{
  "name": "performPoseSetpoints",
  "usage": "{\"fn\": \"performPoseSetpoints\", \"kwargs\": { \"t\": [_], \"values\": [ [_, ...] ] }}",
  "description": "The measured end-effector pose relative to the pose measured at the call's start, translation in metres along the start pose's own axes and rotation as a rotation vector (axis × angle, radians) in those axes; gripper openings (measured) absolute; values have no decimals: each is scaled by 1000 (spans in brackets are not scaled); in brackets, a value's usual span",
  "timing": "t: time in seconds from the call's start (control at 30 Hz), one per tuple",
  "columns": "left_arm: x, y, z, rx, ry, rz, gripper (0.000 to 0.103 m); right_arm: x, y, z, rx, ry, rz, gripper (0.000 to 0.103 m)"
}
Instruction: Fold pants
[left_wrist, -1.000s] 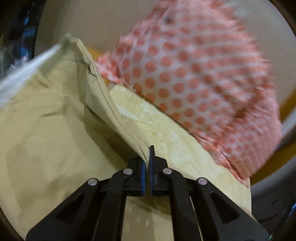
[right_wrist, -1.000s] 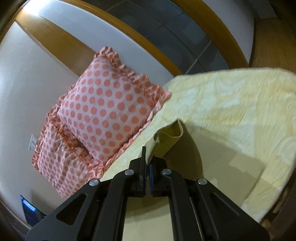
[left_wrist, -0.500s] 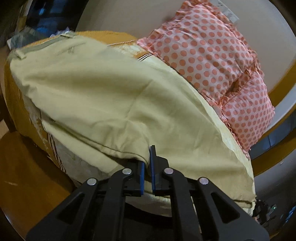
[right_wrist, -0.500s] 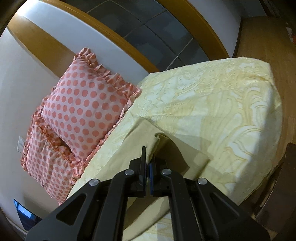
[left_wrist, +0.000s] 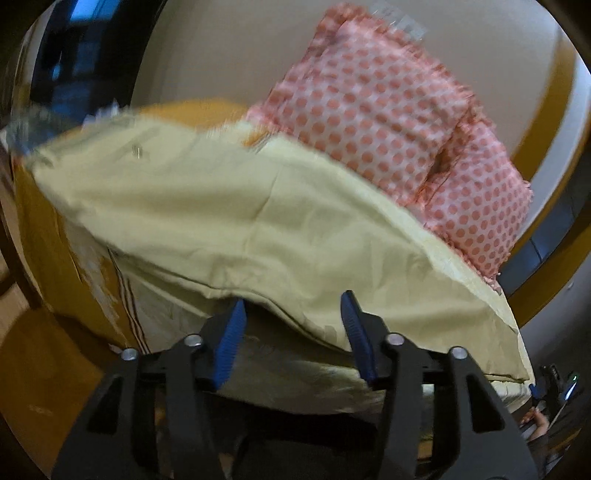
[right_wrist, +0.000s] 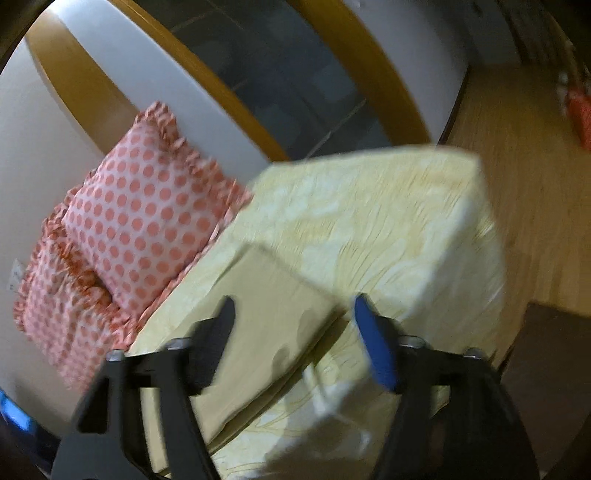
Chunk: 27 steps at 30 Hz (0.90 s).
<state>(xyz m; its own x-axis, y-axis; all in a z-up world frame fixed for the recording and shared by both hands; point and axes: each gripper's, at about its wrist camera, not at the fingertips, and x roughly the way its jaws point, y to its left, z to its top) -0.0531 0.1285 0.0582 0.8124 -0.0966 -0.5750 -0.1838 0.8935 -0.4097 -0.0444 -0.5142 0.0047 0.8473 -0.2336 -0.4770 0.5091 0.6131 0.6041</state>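
Observation:
Pale yellow-green pants (left_wrist: 229, 206) lie spread lengthwise on a bed with a cream patterned cover (right_wrist: 388, 229). In the left wrist view my left gripper (left_wrist: 293, 321) is open, its blue pads on either side of the pants' near edge, holding nothing. In the right wrist view the pants' leg end (right_wrist: 266, 310) lies flat on the cover. My right gripper (right_wrist: 295, 328) is open just above that end and holds nothing. Both views are motion-blurred.
Two pink polka-dot ruffled pillows (left_wrist: 388, 125) lean on the wall at the head of the bed; they also show in the right wrist view (right_wrist: 147, 221). Wooden floor (right_wrist: 535, 166) lies beyond the bed's foot. A dark wooden piece (right_wrist: 554, 362) stands at lower right.
Both grippers were shut on the pants' edges and have opened, letting the fabric go. The pants, lifted a second ago, now lie flat on the bed.

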Motion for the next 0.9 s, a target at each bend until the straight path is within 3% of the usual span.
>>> {"fn": "performPoseSetpoints", "kwargs": {
  "t": [0.07, 0.13, 0.27, 0.3, 0.37, 0.43, 0.47, 0.63, 0.73, 0.9],
  "values": [
    [-13, -8, 2, 40, -65, 6, 67, 10, -4, -2, 13, 31, 1, 69],
    [-19, -13, 5, 66, -111, 12, 72, 16, 1, -7, -18, 27, -12, 67],
    [-9, -11, 13, 31, -93, 14, 72, 18, 19, -26, -116, 57, 19, 50],
    [-5, -9, 14, 21, -86, 21, 73, 19, 21, -30, -126, 70, 36, 39],
    [3, -5, 15, 11, -74, 37, 73, 16, 22, -38, -134, 60, 64, 35],
    [11, 1, 14, -9, -57, 46, 73, 17, 20, -41, -128, 38, 83, 26],
    [17, 5, 14, -25, -44, 47, 73, 19, 18, -41, -115, 31, 89, 15],
    [25, 15, 8, -39, -39, 44, 75, 23, 19, -42, -120, -10, 128, 5],
    [25, 15, 6, -31, -48, 38, 78, 16, 48, -34, -160, -17, 234, 5],
    [24, 15, 7, -45, -68, 22, 79, -5, 151, -40, -330, 2, 512, 4]
  ]
}}
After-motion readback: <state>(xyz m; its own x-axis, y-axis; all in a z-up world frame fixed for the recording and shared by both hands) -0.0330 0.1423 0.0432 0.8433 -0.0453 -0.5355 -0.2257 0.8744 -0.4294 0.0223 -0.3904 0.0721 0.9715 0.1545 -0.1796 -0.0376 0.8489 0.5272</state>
